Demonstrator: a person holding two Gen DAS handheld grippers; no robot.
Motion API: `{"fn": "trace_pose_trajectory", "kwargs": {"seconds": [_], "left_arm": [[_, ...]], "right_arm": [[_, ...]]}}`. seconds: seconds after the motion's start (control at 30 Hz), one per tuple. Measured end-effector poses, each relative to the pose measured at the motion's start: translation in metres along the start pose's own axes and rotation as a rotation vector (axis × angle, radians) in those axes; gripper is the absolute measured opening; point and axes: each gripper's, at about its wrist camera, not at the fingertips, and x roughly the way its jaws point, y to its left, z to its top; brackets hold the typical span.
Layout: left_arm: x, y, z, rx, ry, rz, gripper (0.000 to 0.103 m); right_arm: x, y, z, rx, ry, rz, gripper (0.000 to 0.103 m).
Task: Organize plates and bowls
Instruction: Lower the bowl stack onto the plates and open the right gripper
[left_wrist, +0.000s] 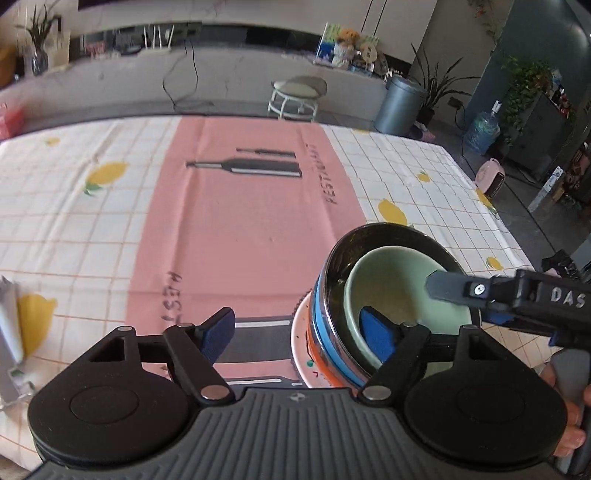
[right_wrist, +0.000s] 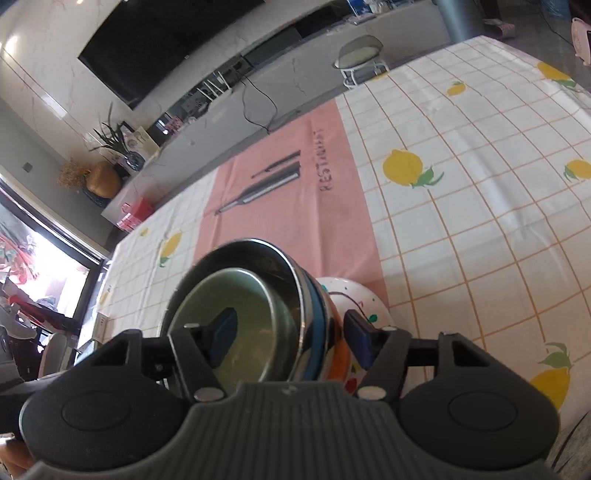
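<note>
The fingers of the right gripper (right_wrist: 290, 338) stood apart astride the near wall of a steel bowl with blue and orange bands (right_wrist: 314, 314), one blue pad inside it over the pale green ceramic bowl (right_wrist: 255, 321) nested within, the other outside; whether they were touching the wall could not be told. The fingers of the left gripper (left_wrist: 299, 334) were spread wide and empty, the right-hand pad hanging over the green bowl's near rim, the other above the pink placemat (left_wrist: 240, 229). The nested bowls sat tilted on a white speckled plate (right_wrist: 354, 295) on the table (left_wrist: 92, 221) with its lemon-print cloth. The stacking step looked close to done: bowls gathered on the plate. The next move probably called for settling the steel bowl level and centred before letting go.
</note>
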Motion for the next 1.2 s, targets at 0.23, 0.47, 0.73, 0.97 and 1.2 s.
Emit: {"fn": "trace_pose_trajectory", "kwargs": {"seconds": [0.23,0.47,0.73,0.97,1.2], "left_arm": [[-0.054,-0.009,-0.028,-0.041,-0.148,0.031,0.093],[-0.076,-0.029,-0.045,-0.019,-0.194,0.069,0.092],[-0.083,-0.045,-0.064,0.031,-0.199,0.135,0.092],[-0.083,-0.049,-0.074,0.045,-0.2,0.141,0.09],[-0.084,-0.051,-0.078,0.051,-0.209,0.157,0.09]], "right_arm": [[-0.083,0.025,-0.027,-0.153,-0.26,-0.118,0.094],[-0.087,0.044,-0.077,-0.342,-0.197,-0.364,0.094],[-0.08,0.055,-0.111,-0.377,-0.13,-0.342,0.093],[-0.081,0.067,-0.12,-0.405,-0.136,-0.332,0.093],[-0.081,0.068,-0.122,-0.405,-0.133,-0.332,0.093]]}}
